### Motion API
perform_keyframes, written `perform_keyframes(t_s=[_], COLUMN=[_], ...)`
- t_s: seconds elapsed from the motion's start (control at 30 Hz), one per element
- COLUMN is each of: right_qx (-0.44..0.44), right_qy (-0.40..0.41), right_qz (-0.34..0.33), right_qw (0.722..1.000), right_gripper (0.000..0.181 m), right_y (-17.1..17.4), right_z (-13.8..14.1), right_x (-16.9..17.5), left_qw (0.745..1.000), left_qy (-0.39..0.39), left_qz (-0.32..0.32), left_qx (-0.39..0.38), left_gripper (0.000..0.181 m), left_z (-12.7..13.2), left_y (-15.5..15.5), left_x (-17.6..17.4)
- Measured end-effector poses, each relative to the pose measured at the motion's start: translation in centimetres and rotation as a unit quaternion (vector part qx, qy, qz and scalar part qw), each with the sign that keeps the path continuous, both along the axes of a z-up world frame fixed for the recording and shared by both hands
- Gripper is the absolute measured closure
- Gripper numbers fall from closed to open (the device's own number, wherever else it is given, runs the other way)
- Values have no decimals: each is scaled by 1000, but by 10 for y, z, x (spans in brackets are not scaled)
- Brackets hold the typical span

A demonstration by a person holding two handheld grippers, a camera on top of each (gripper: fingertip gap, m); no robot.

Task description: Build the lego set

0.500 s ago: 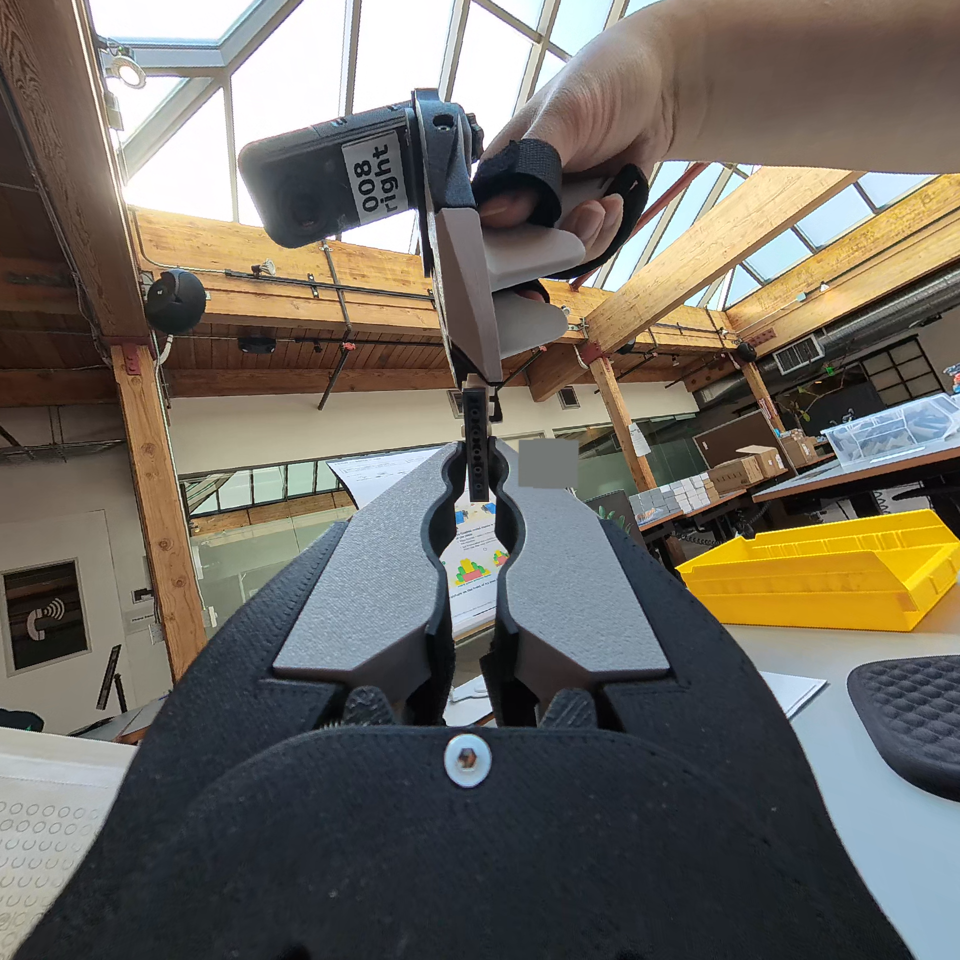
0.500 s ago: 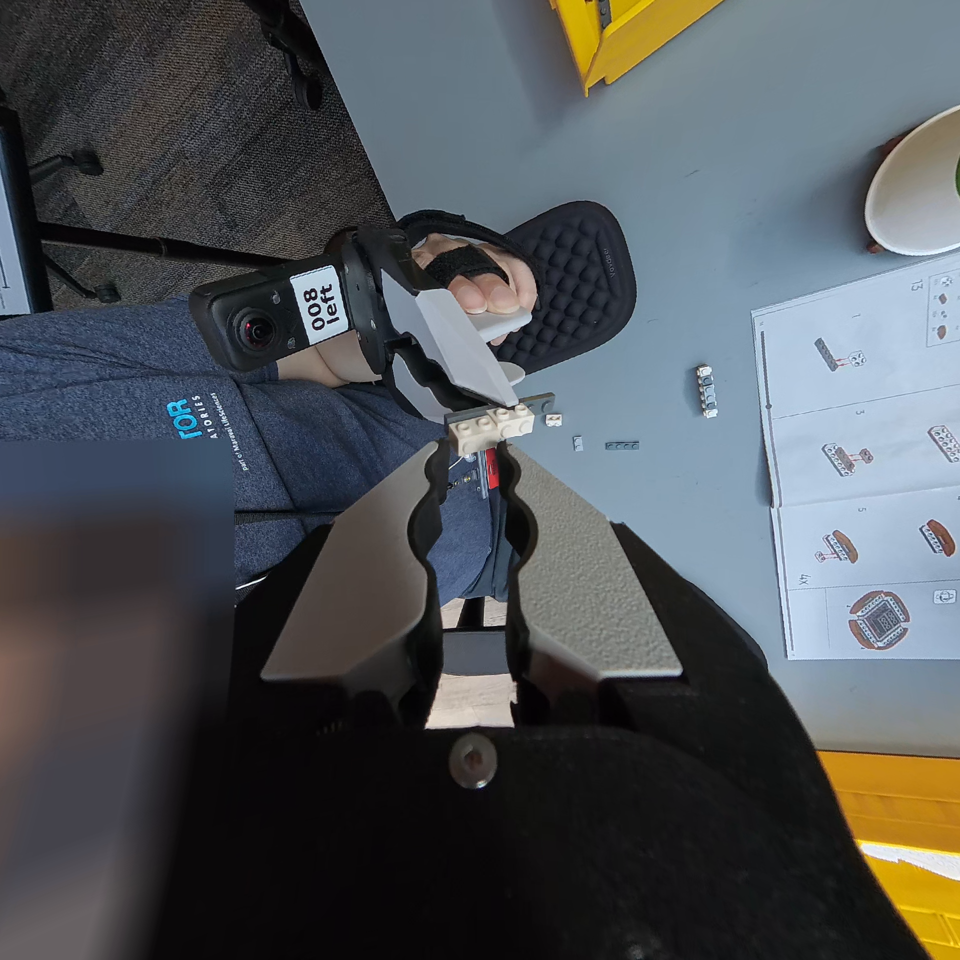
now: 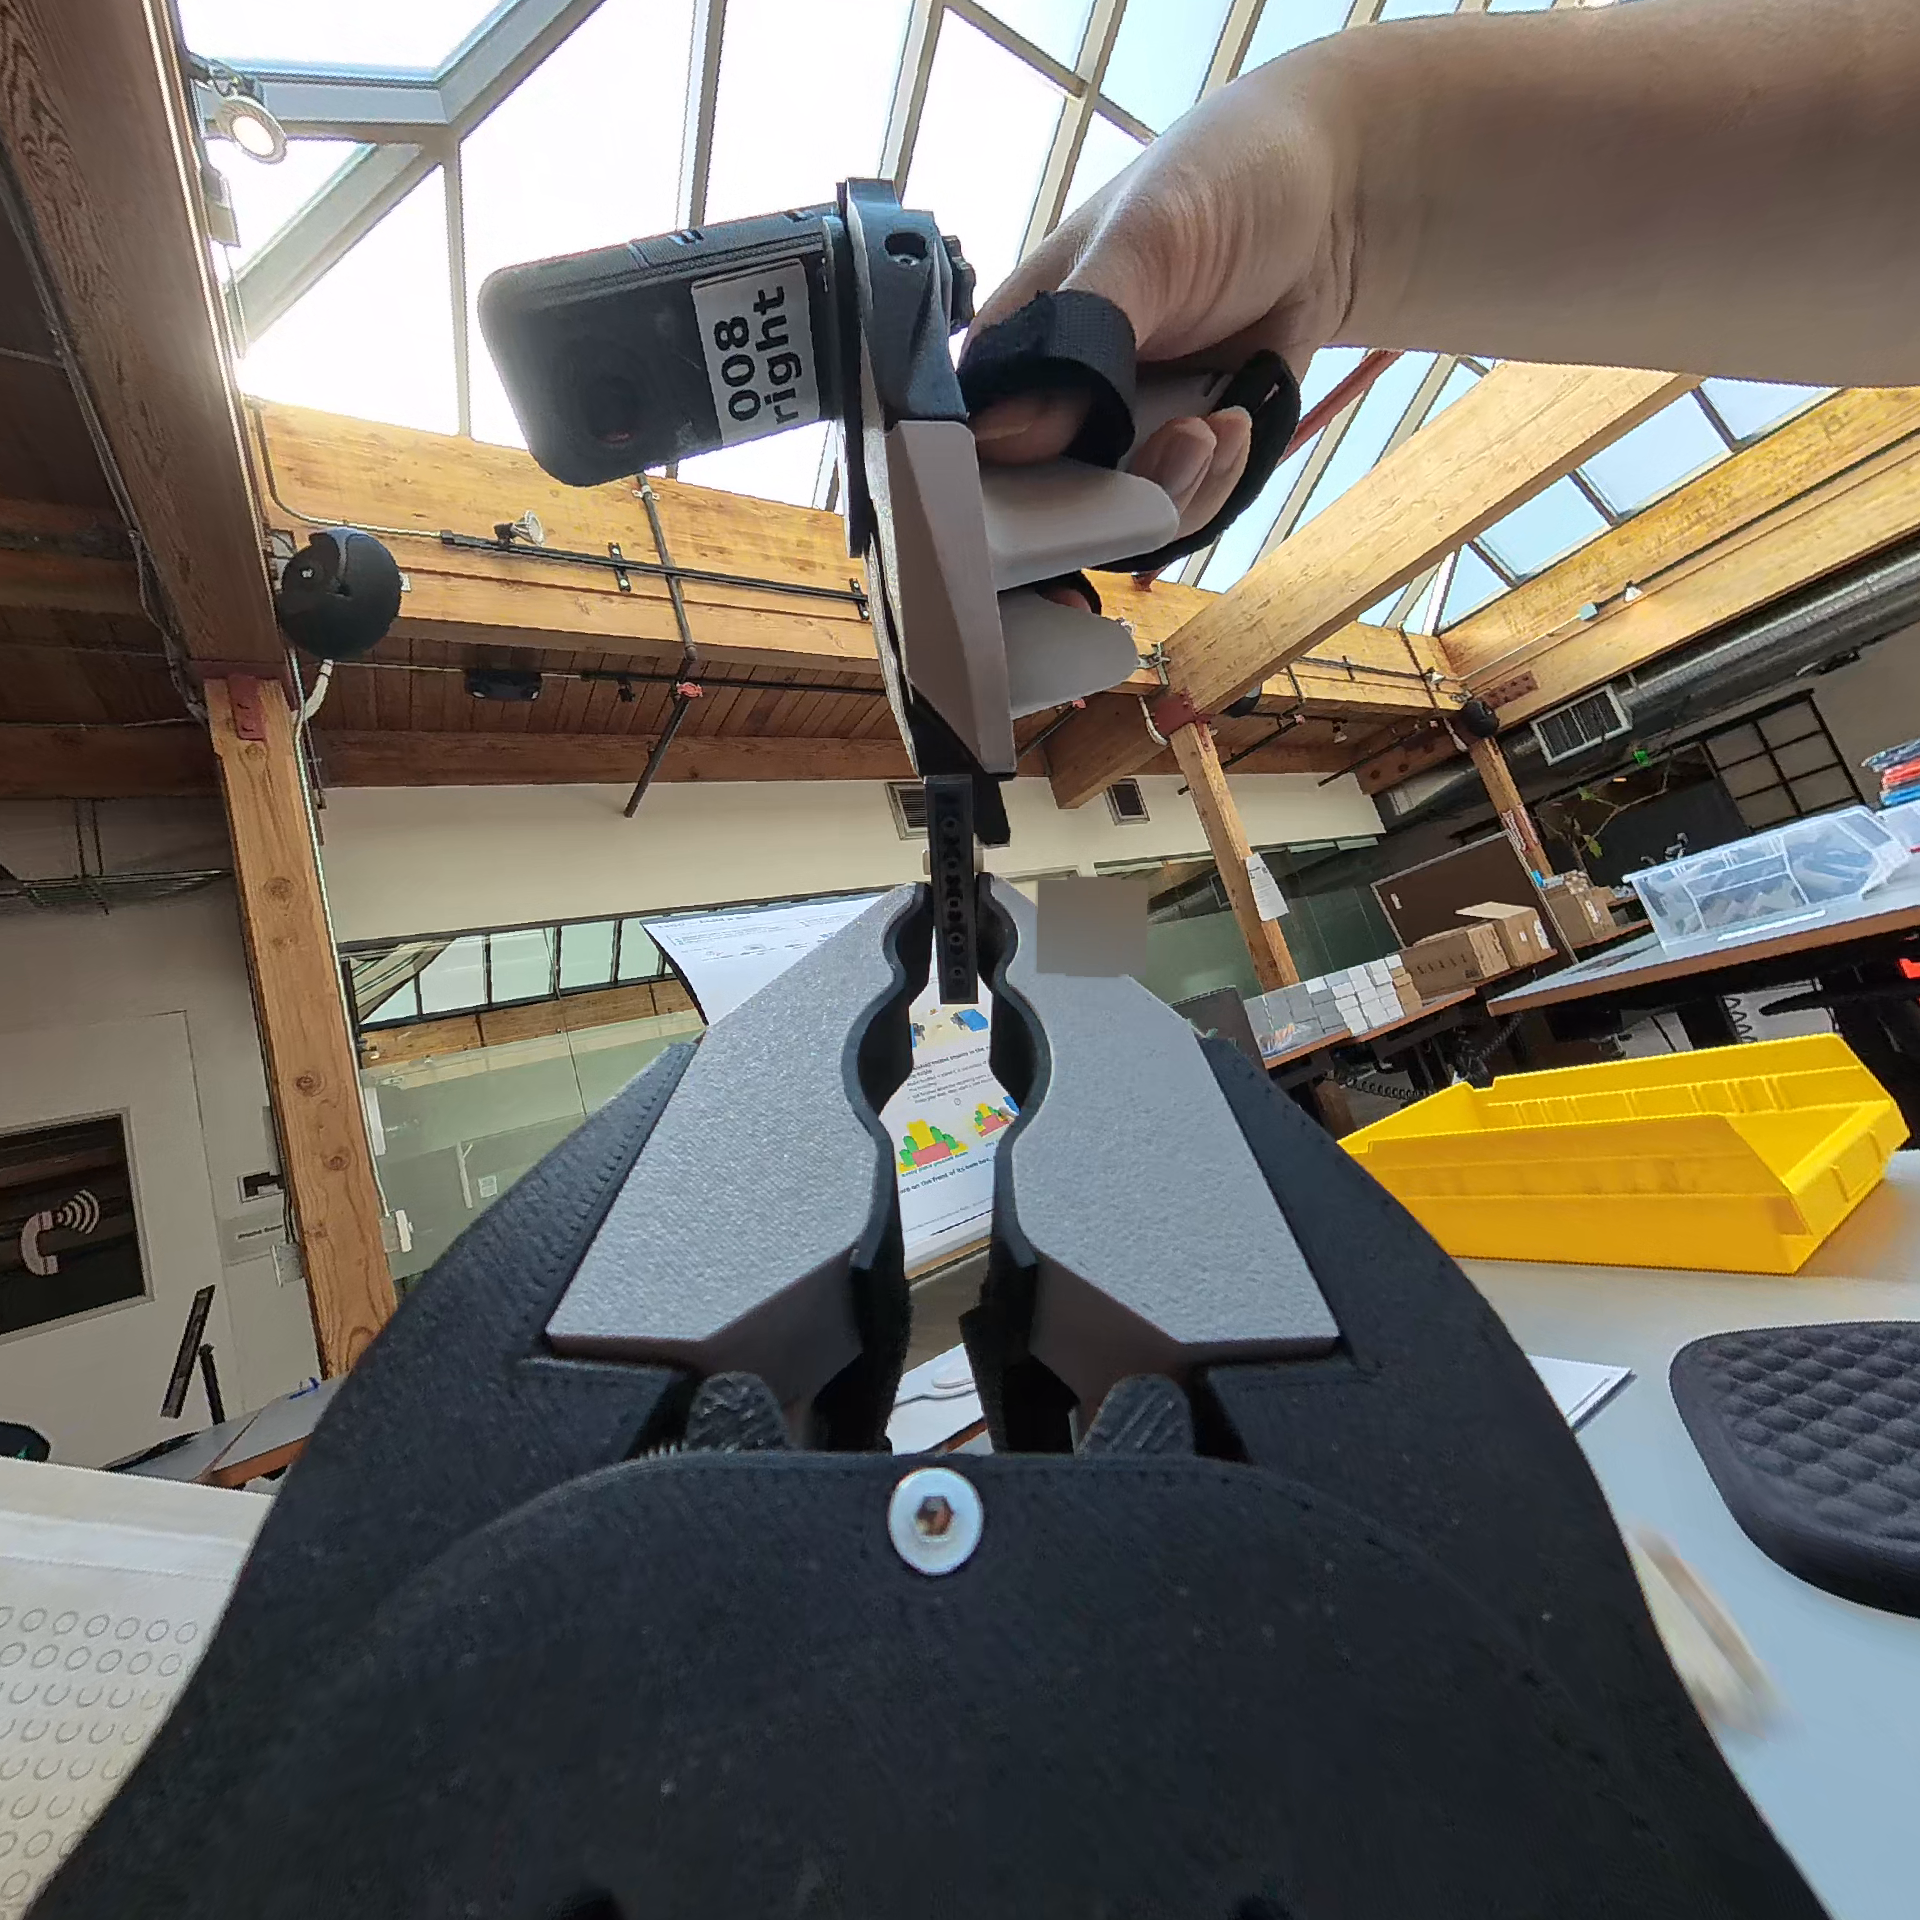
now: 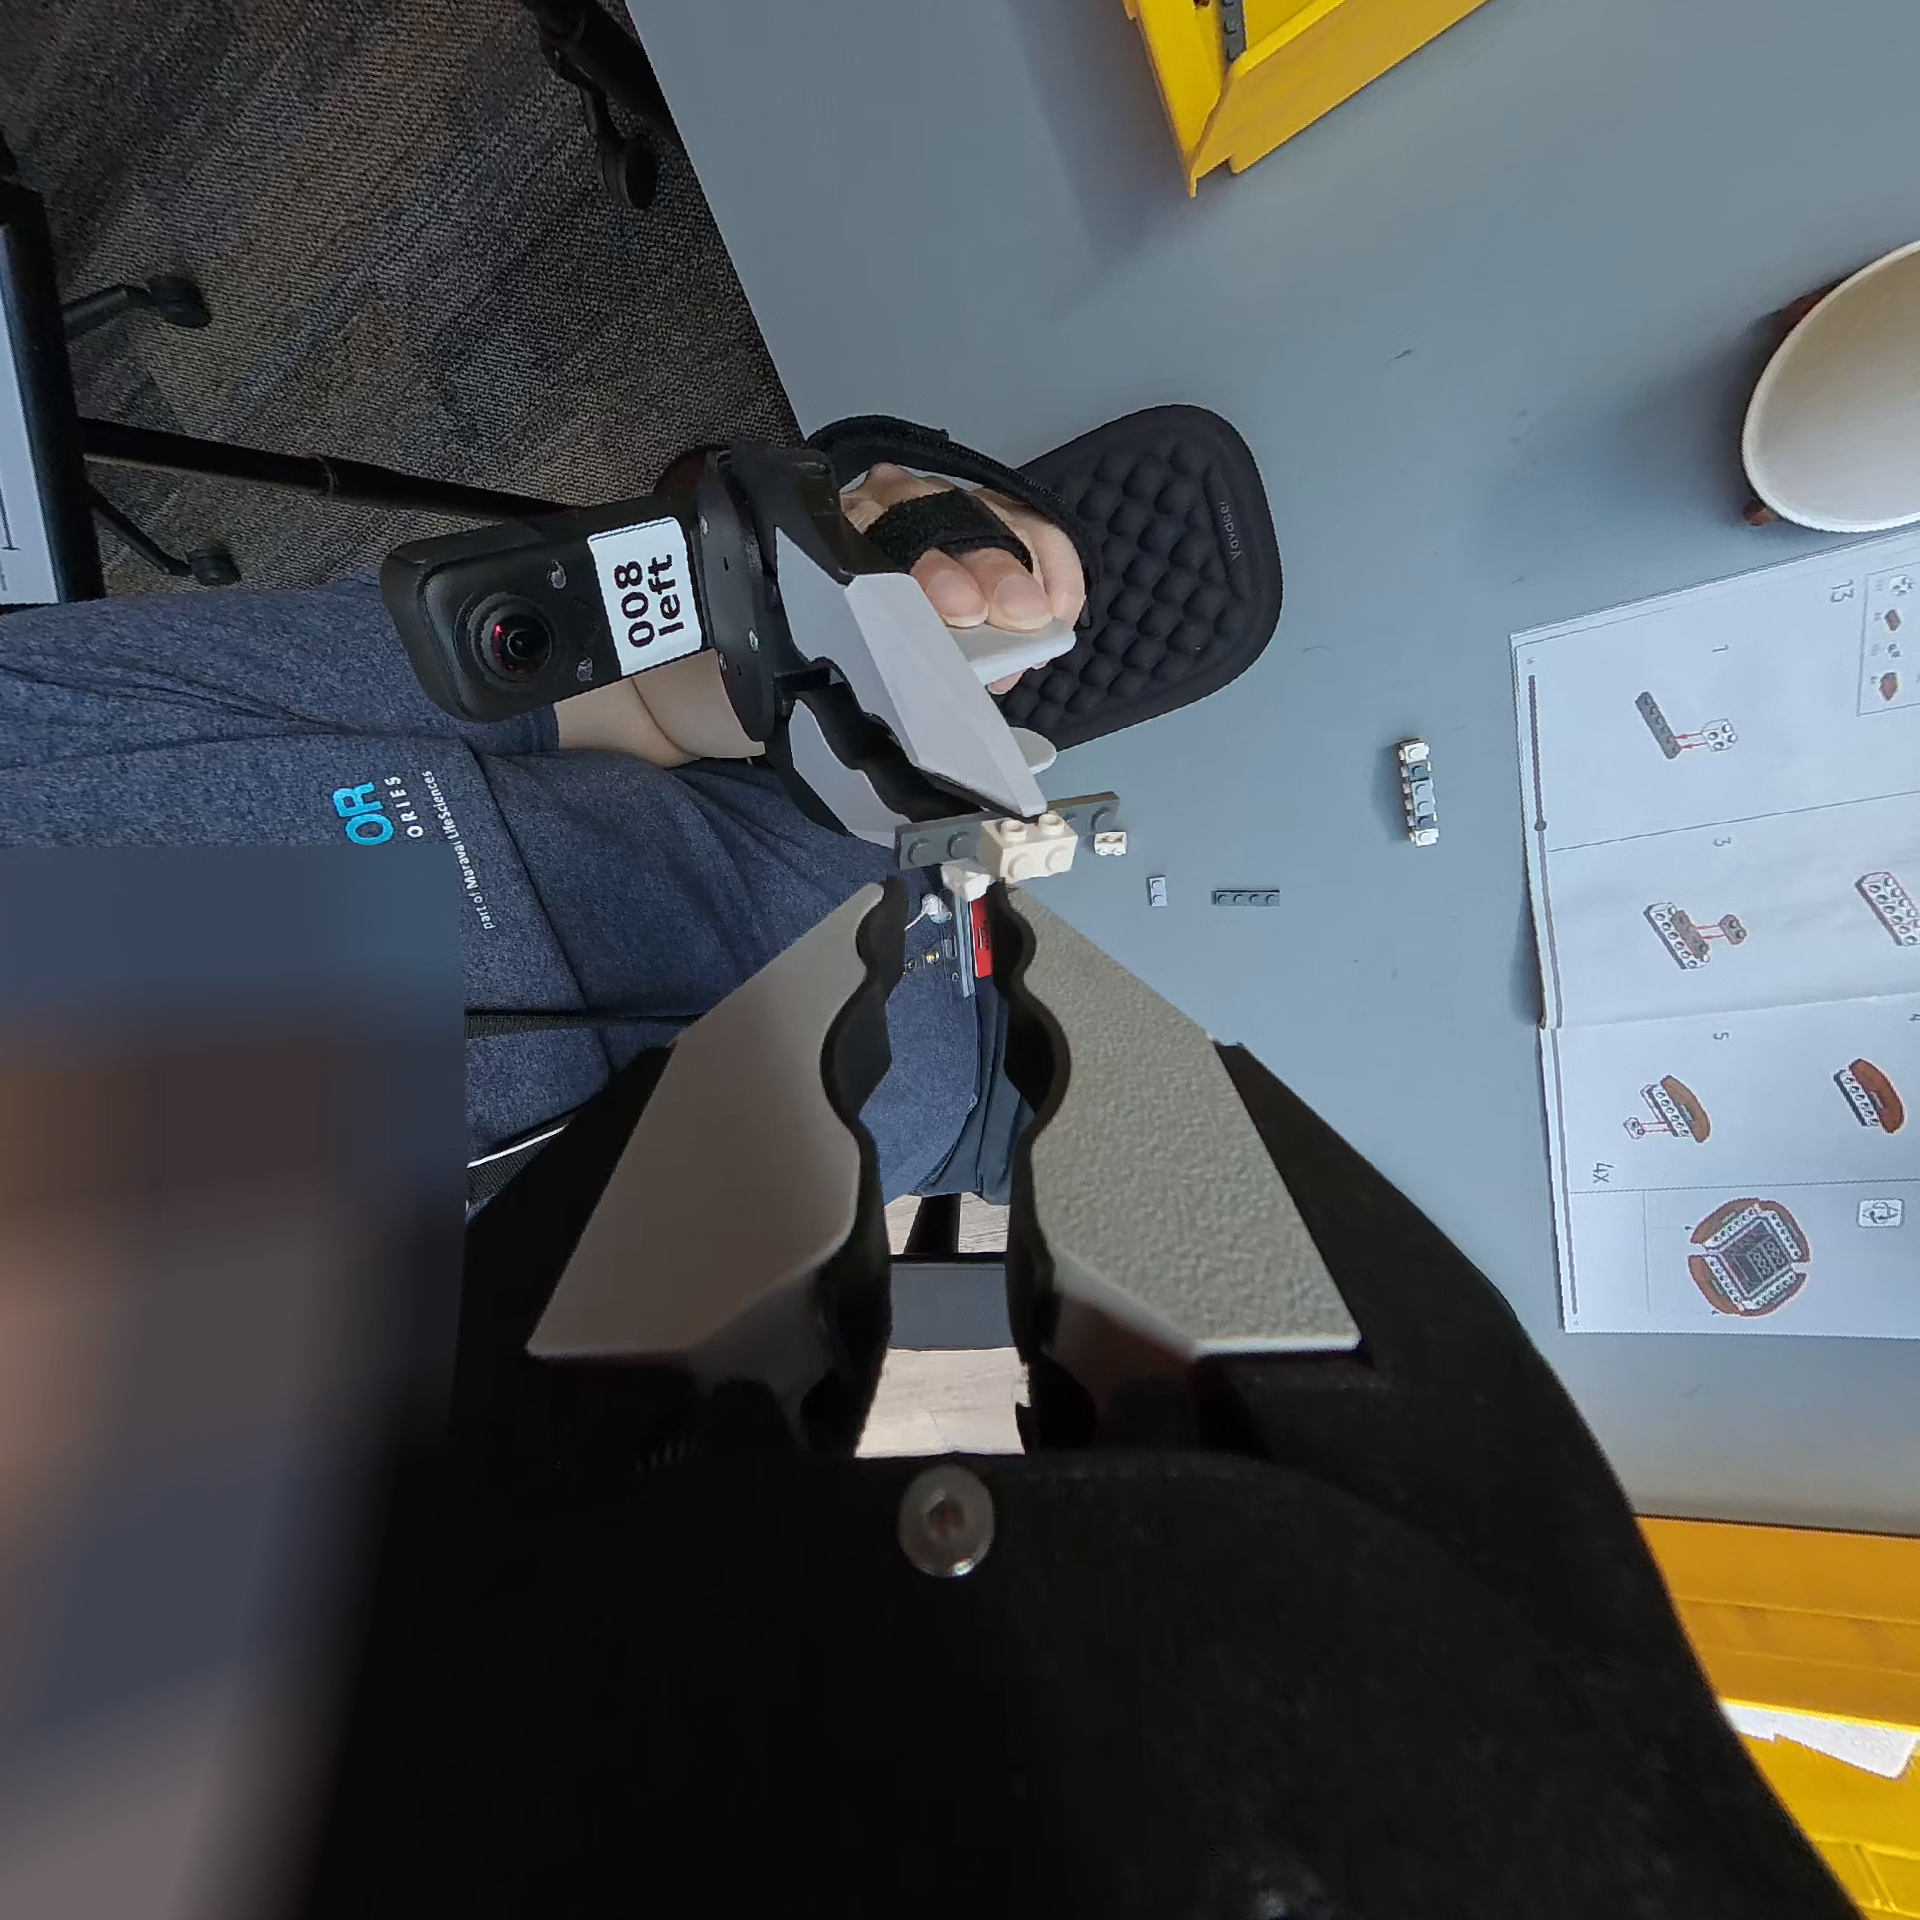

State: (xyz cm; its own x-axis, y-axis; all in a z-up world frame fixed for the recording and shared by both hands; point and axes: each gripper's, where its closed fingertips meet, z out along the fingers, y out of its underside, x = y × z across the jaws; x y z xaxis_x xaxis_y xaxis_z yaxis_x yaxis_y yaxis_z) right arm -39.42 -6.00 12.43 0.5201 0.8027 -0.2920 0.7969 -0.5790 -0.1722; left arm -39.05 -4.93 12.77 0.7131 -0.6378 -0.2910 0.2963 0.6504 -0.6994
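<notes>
My left gripper (image 3: 954, 906) is shut on a dark grey Lego plate (image 3: 954, 847) and holds it upright in the air, underside towards its camera. In the right wrist view the same plate (image 4: 928, 848) carries a white brick (image 4: 1031, 852) near its middle, with the left gripper (image 4: 1039, 812) clamped on it from above. My right gripper (image 4: 943, 900) has its jaws a little apart and empty, tips just short of the white brick. In the left wrist view the right gripper (image 3: 975, 795) points down onto the plate's top end.
On the grey table lie a white-and-grey piece (image 4: 1416, 792), a small grey plate (image 4: 1245, 897), two tiny white pieces (image 4: 1158, 888), an open instruction booklet (image 4: 1714, 935), a black wrist pad (image 4: 1164, 561), a white bowl (image 4: 1839, 395) and yellow bins (image 3: 1621, 1174). My two grippers' fingertips are within a few centimetres of each other.
The white brick now sits on the plate beyond my right fingertips instead of between them, and more bare plate shows to its left. Both grippers stay close together.
</notes>
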Motion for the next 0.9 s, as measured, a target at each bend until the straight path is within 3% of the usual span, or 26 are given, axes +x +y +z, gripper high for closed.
perform_keyframes(t_s=[0.23, 0.4, 0.5, 0.6, 0.67, 0.8, 0.9], right_qx=[20, 69, 163, 258, 312, 260, 302], right_qy=[26, 119, 201, 316, 330, 287, 257], right_qz=[7, 23, 52, 109, 107, 75, 58], right_qw=[999, 990, 964, 907, 884, 919, 916], right_gripper=[171, 173, 177, 178, 171, 160, 154], right_y=[4, 3, 2, -16, -22, -44, -47], right_z=[-2, -11, -32, -65, -105, -202, -242], right_x=[11, 36, 50, 56, 62, 54, 51], left_qw=[999, 998, 998, 997, 997, 995, 995], left_qy=[-1, 1, 12, 16, 18, 29, 35], left_qz=[19, 20, 20, 19, 17, 24, 24], left_qx=[-36, -62, -65, -71, -76, -87, -89], left_gripper=[176, 176, 176, 176, 176, 176, 176], left_z=[-12, -24, -26, -25, -24, -21, -19], left_y=[22, 35, 38, 38, 39, 41, 40], left_x=[-12, -14, -9, -10, -14, -24, -29])
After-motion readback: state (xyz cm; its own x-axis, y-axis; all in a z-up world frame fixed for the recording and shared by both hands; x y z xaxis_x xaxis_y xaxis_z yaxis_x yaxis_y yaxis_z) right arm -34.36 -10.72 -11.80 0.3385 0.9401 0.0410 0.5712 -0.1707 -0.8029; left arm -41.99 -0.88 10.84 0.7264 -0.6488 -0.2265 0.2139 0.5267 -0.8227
